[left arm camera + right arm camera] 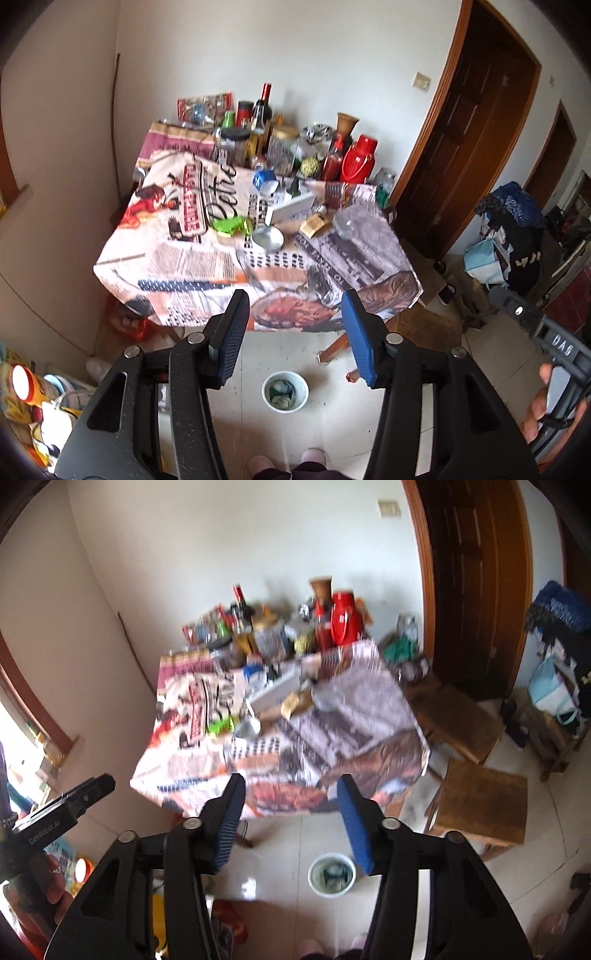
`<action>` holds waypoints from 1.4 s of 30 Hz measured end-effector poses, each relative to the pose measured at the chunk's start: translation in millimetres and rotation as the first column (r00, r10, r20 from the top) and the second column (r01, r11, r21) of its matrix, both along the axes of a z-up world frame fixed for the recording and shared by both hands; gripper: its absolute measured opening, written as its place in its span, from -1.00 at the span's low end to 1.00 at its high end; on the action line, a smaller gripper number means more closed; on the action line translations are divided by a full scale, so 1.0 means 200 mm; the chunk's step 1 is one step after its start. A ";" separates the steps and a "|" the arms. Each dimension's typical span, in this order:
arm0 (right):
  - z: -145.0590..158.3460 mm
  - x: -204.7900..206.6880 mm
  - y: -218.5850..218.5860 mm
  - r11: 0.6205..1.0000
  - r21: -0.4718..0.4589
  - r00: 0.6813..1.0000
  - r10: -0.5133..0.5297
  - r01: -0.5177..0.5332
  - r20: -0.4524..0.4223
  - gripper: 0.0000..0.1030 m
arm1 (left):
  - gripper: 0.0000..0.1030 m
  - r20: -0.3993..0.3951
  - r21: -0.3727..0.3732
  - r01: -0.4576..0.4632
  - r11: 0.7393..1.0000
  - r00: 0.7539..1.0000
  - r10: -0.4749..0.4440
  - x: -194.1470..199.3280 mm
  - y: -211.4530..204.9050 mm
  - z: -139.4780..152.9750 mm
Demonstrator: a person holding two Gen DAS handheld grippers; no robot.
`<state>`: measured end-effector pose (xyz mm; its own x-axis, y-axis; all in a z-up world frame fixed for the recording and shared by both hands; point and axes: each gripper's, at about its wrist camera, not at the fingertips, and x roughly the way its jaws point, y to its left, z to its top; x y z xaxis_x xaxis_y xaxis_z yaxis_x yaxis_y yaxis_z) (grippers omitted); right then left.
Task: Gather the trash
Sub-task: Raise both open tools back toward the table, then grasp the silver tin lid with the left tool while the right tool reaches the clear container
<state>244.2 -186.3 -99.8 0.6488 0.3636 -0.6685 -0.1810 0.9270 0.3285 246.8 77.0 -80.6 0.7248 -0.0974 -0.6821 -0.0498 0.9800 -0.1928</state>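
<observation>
Both grippers, left gripper (pixel 295 306) and right gripper (pixel 291 790), are parted with nothing between the jaws, well short of the counter (pixel 184 266). Green wrapper (pixel 231 224) lies mid-counter beside a metal bowl (pixel 267 238). Best approach low, pinch the wrapper alone, then carry to the white bin (pixel 285 390) on the floor.

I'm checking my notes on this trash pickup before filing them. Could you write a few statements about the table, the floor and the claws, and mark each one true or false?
1. Both the left claw and the right claw are empty. True.
2. The white bin stands on the table. False: it stands on the floor in front of the table.
3. A green wrapper lies on the tablecloth beside a metal bowl. True.
4. The red thermos lies tipped over at the table's near edge. False: it stands upright at the far end.
</observation>
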 end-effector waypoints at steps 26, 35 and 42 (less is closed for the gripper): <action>0.12 0.65 -0.26 0.998 -0.029 0.991 -0.043 0.047 0.128 0.54 | 0.50 -0.003 0.038 -0.189 0.981 0.982 0.189 0.84 -0.05 0.05; 0.03 1.07 -0.43 0.999 0.035 0.996 -0.004 0.001 0.092 0.54 | 0.50 -0.030 0.031 -0.268 0.963 0.963 0.269 1.21 -0.13 0.02; -0.17 1.35 -0.37 1.000 0.003 1.000 0.016 -0.016 -0.010 0.54 | 0.50 -0.114 0.109 -0.319 0.942 0.937 0.330 1.32 -0.05 -0.16</action>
<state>513.5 -260.0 -133.6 0.6361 0.3755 -0.6741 -0.1925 0.9232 0.3327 511.1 66.3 -113.4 0.6127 0.1923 -0.7666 -0.3864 0.9190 -0.0783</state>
